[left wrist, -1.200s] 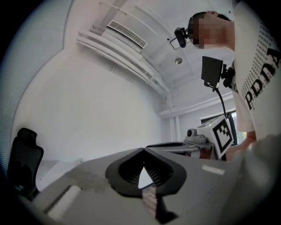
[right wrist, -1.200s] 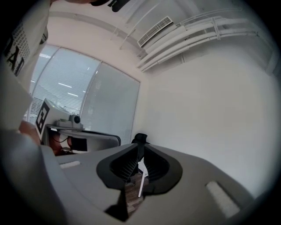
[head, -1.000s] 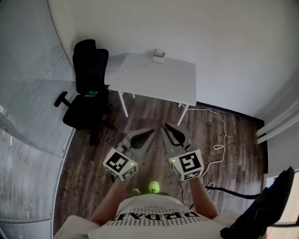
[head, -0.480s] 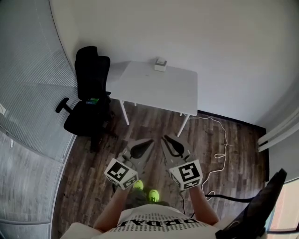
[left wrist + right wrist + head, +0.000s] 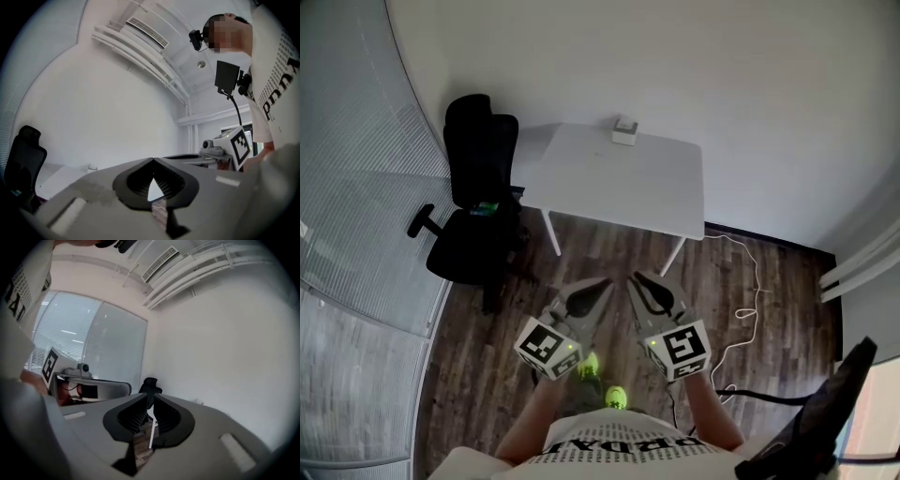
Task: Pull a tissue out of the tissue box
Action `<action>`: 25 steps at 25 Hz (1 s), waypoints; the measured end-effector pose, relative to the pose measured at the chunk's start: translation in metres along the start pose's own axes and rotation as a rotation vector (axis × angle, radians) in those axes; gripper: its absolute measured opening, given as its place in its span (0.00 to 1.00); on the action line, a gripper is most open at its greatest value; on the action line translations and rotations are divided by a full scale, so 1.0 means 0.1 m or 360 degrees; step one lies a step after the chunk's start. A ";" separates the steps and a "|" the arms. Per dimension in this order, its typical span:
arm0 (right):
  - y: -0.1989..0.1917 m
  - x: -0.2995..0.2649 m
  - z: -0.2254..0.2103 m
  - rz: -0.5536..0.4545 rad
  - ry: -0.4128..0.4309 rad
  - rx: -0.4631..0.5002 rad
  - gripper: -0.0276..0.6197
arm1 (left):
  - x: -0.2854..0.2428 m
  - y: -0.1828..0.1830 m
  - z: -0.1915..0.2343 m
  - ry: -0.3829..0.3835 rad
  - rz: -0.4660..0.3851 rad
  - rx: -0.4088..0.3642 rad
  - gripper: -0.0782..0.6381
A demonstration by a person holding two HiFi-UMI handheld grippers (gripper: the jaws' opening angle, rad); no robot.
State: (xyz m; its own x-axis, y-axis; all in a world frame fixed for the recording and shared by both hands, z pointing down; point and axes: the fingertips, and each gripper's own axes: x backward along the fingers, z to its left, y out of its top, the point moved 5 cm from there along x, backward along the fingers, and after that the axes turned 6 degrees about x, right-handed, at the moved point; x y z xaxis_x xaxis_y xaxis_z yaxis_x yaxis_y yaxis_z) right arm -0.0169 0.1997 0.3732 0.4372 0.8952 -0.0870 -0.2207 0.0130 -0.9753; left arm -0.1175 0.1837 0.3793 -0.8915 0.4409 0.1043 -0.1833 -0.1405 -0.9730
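The tissue box [image 5: 625, 131] is a small pale box at the far edge of a white table [image 5: 619, 183] against the wall. Both grippers are held side by side over the wooden floor, well short of the table and pointing towards it. In the head view my left gripper [image 5: 604, 282] has its jaws together with nothing in them. My right gripper [image 5: 635, 278] is likewise shut and empty. In the left gripper view my left gripper's tips [image 5: 152, 159] meet, and in the right gripper view my right gripper [image 5: 150, 397] shows only a hairline slit.
A black office chair [image 5: 476, 202] stands left of the table. A white cable [image 5: 746, 281] trails over the floor at the right. A glass wall with blinds [image 5: 356, 216] runs along the left. A dark object [image 5: 825, 422] sits at the lower right. Yellow-green shoes [image 5: 602, 380] show below.
The person has stepped forward and both grippers have moved together towards the table. Their jaws have stayed the same.
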 end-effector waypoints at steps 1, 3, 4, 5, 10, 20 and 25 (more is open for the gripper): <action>0.02 -0.08 -0.04 0.0000 -0.0014 0.0009 0.12 | -0.04 0.03 0.08 -0.0014 -0.0005 -0.0005 0.10; 0.08 -0.25 -0.12 -0.0009 -0.0043 0.0024 0.12 | -0.11 0.11 0.25 -0.0029 -0.0013 -0.0015 0.10; 0.12 -0.34 -0.16 -0.0022 -0.0054 0.0030 0.12 | -0.14 0.16 0.34 -0.0033 -0.0016 -0.0022 0.10; 0.16 -0.43 -0.19 -0.0034 -0.0059 0.0034 0.12 | -0.17 0.21 0.43 -0.0038 -0.0021 -0.0032 0.10; 0.25 -0.83 -0.33 -0.0037 -0.0092 0.0035 0.12 | -0.30 0.39 0.84 -0.0094 -0.0038 -0.0061 0.10; 0.20 -1.24 -0.50 0.0040 -0.0210 0.0070 0.06 | -0.47 0.47 1.32 -0.0167 -0.0040 -0.0018 0.10; 0.11 -1.35 -0.66 0.0092 -0.0224 0.0043 0.06 | -0.60 0.46 1.45 -0.0159 -0.0037 -0.0016 0.10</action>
State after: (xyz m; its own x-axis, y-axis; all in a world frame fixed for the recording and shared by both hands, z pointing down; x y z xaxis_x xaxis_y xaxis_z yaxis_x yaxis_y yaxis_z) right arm -0.0207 0.0495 0.3608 0.2968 0.9484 -0.1116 -0.2661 -0.0301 -0.9635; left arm -0.1321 0.0223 0.3580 -0.9241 0.3530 0.1462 -0.2004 -0.1220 -0.9721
